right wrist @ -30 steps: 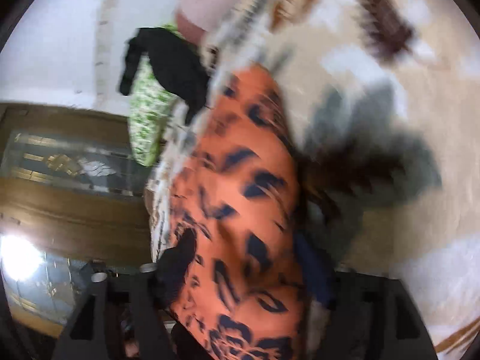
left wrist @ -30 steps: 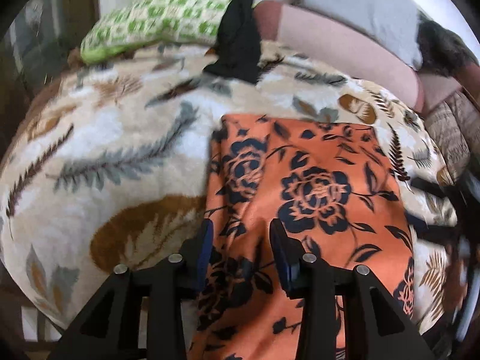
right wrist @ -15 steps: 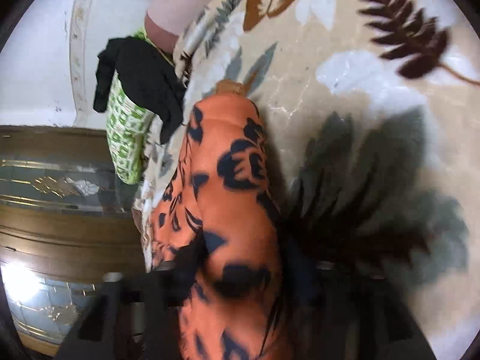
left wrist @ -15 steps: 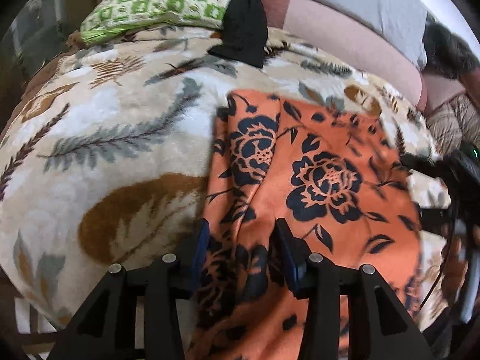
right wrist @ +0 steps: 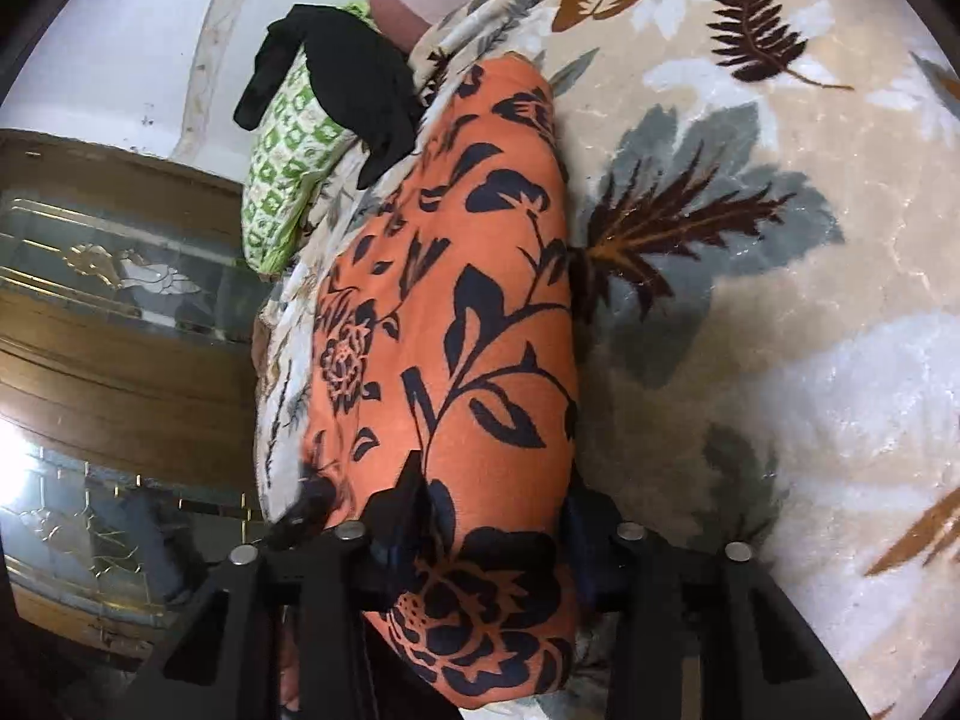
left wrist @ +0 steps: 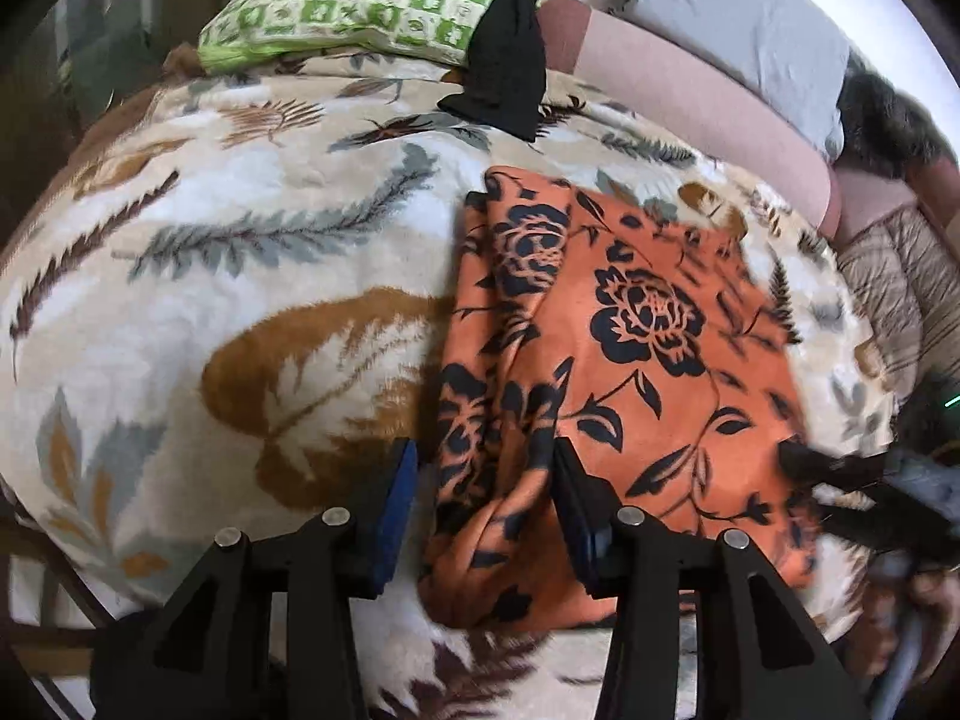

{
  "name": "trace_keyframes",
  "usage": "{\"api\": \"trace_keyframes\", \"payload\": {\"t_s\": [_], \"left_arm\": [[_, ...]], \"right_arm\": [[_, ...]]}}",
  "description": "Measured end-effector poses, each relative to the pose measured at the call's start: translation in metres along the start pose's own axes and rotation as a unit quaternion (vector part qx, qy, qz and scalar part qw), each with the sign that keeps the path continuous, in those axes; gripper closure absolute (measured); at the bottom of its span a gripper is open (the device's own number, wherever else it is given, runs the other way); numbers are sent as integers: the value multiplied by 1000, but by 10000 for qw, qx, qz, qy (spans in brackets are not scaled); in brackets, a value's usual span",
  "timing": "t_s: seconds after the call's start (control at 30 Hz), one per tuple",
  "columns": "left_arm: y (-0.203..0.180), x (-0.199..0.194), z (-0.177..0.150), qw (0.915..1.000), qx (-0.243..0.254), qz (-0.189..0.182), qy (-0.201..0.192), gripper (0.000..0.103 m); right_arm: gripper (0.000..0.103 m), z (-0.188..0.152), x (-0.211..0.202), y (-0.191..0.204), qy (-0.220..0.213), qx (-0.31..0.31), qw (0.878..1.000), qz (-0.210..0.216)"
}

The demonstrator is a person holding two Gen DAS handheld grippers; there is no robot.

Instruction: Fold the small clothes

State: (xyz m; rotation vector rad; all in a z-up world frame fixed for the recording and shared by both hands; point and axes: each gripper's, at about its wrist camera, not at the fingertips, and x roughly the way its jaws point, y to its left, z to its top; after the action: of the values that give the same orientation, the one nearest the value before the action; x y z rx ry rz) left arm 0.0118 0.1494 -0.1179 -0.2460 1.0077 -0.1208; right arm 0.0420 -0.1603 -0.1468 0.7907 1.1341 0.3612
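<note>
Looking along the left gripper (left wrist: pixel 483 498), the orange floral garment (left wrist: pixel 624 348) lies spread on the leaf-print blanket (left wrist: pixel 240 276), its near hem bunched up between the two blue pads. The jaws stand apart with daylight on the left side of the cloth, so this grip reads as released, or at best loosely straddling the hem. At the right edge, blurred, the right gripper (left wrist: pixel 804 468) meets the garment's near right corner. A green patterned pillow (left wrist: pixel 354 6) and a black garment (left wrist: pixel 504 48) sit at the far end, well apart from the work.

From the right wrist, the orange cloth fills the space between the fingers and runs away across the blanket (right wrist: pixel 780 240). The jaws look fairly wide, yet the fabric is packed between them; whether the right gripper (right wrist: pixel 498 528) is truly pinching cannot be told.

Judged from this, the step is taking both near corners to carry the hem over toward the far edge. To do it well, the left fingers should clamp a single clean edge rather than a bunch, both corners should rise level, and the cloth should be kept taut between them so the crease lands straight.
</note>
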Motion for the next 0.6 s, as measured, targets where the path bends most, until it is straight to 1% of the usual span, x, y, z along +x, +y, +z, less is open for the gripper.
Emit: {"api": "trace_keyframes", "payload": {"t_s": [0.03, 0.07, 0.1, 0.13, 0.17, 0.2, 0.23, 0.27, 0.3, 0.37, 0.4, 0.43, 0.47, 0.5, 0.53, 0.6], "left_arm": [[2, -6, -4, 9999, -88, -72, -16, 57], [3, -12, -9, 9999, -93, -104, -86, 57], [2, -17, -15, 9998, -31, -77, -186, 56], [1, -18, -21, 9998, 92, 55, -179, 56], [-1, -8, -28, 9993, 268, 273, -7, 57], [1, 7, -32, 9988, 307, 301, 249, 60], [7, 18, -34, 9990, 124, 191, 396, 60], [10, 17, -32, 9992, -74, 105, 387, 61], [9, 9, -29, 9992, -117, 38, 376, 69], [3, -9, -20, 9998, -32, -88, 182, 69], [0, -19, -15, 9999, 25, -133, 8, 66], [0, -26, -8, 9997, 66, -206, -139, 60], [0, -31, 2, 9991, 78, -313, -273, 45], [1, -32, 11, 9987, 80, -355, -362, 35], [2, -29, 22, 9983, 93, -366, -455, 35], [5, -17, 45, 9980, 96, -489, -379, 35]], "right_arm": [[35, -1, 0, -10, 50, 214, 9997, 57], [34, -4, -5, -15, -46, 416, 9988, 254], [34, -8, -12, -15, -111, 447, 9983, 343], [34, -13, -18, -11, -171, 282, 9987, 384], [34, -16, -20, -7, -204, 142, 9991, 357], [34, -21, -18, -4, -203, -75, 9996, 205], [42, -24, -10, -6, 1, -163, 9998, 82], [62, -25, 0, -11, 193, -109, 9997, 82], [62, -25, -1, -14, 144, 24, 9998, 130], [60, -25, -9, -6, 22, -148, 9999, 17], [56, -25, -12, 0, 11, -269, 9996, -27], [44, -24, -13, 2, 83, -307, 9995, -47], [36, -22, -14, 4, 127, -333, 9993, -76], [36, -18, -17, 6, 30, -355, 9993, -125], [35, -15, -21, 5, -86, -350, 9993, -132], [34, 0, -31, 4, -291, -301, 9991, -104]]}}
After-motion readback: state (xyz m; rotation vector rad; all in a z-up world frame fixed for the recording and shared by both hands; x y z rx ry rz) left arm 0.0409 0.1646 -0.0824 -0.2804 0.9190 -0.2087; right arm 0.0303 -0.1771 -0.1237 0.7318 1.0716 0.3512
